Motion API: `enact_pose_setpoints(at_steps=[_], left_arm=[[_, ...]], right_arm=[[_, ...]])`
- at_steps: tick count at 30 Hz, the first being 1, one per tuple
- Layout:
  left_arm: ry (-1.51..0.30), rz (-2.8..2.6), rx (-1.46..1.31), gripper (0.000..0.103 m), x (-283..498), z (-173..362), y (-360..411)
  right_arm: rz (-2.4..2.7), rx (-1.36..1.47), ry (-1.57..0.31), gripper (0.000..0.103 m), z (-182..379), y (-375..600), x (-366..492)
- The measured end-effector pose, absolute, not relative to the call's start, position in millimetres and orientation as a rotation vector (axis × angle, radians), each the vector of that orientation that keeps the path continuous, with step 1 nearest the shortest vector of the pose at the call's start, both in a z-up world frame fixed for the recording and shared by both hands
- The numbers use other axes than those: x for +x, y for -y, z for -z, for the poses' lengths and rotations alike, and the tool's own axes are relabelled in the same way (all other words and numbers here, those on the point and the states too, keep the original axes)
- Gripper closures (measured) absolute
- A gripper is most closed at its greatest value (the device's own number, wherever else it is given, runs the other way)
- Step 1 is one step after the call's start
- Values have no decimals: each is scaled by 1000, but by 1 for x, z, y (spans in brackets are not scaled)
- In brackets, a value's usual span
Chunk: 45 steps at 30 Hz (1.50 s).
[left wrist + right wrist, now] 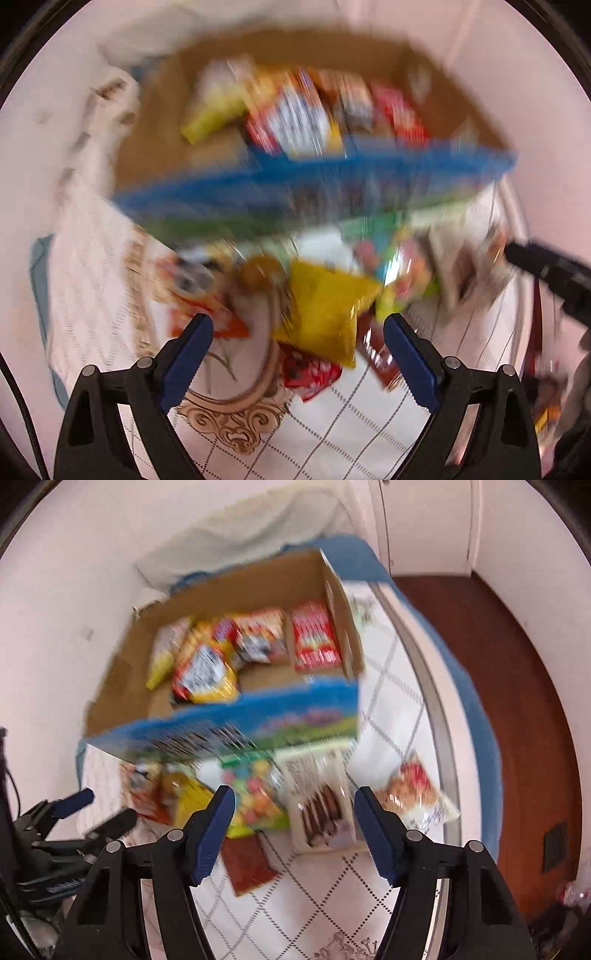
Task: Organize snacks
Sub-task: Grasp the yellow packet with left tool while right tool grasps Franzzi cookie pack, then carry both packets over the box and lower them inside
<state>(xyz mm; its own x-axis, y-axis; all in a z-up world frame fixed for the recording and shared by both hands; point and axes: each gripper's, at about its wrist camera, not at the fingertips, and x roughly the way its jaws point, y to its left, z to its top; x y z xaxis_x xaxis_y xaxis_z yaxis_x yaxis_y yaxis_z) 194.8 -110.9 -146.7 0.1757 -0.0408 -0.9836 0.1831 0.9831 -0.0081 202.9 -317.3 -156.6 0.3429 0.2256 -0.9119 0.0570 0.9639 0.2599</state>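
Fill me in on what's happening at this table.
Snacks are being sorted into a cardboard box, which already holds several packets. More lie loose on the tablecloth in front of it, including a yellow bag and a candy bag. The left gripper and right gripper are both open, holding nothing.

Both wrist views angled down from near above the tabletop [332,904], facing the cardboard box [155,122] [122,686] of snacks; shared: box, loose packets, left claw [297,325] [99,808].

White walls [55,590] meet a reddish-brown wooden floor [524,701].
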Motion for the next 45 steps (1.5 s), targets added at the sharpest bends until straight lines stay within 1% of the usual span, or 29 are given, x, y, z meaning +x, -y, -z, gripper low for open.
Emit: enact_pose_setpoints(at_steps=[3,5,6,7,8,9,12,13,17,24,27,31,33,39,40,42,45], left_arm=[[-1494,189,169,8,205,187,120],[-1521,204,190,8,212,204,125],[-1522,211,189,11,215,209,127],[-1517,214,162,17,219,212,127],[-1526,220,124,34,221,214,126],[-1543,219,84,48,223,217,125],[-1550,184,25,49,225,221,123],[-1546,169,9,49,224,221,122],[-1545,109,-49,50,209,217,112],[-1593,65,-170,50,162,222,94],[-1618,86,-210,50,148,233,95],[-1622,92,-217,49,147,243,100],[-1623,92,-221,49,148,246,101],[-1611,89,-195,49,164,257,112],[-1602,83,-194,49,163,255,113],[-1579,82,-197,55,152,244,112],[-1559,85,-197,57,145,234,116]], right_arm=[[-98,273,-1277,33,188,318,208],[-96,254,-1315,33,207,314,213],[-94,244,-1322,33,212,312,214],[-98,229,-1334,33,218,309,217],[-95,215,-1351,33,225,306,221],[-92,206,-1364,33,232,304,224],[-72,161,-1405,34,252,297,231],[-68,148,-1409,38,256,295,231],[-71,100,-1418,40,259,290,224],[-135,72,-1496,41,264,287,178],[-159,121,-1546,41,270,293,152],[-149,147,-1551,39,274,296,140],[-120,161,-1548,38,280,297,141],[-92,154,-1559,37,297,280,154],[-90,155,-1557,39,299,279,156],[-93,151,-1541,39,297,277,155],[-97,159,-1522,40,289,281,145]])
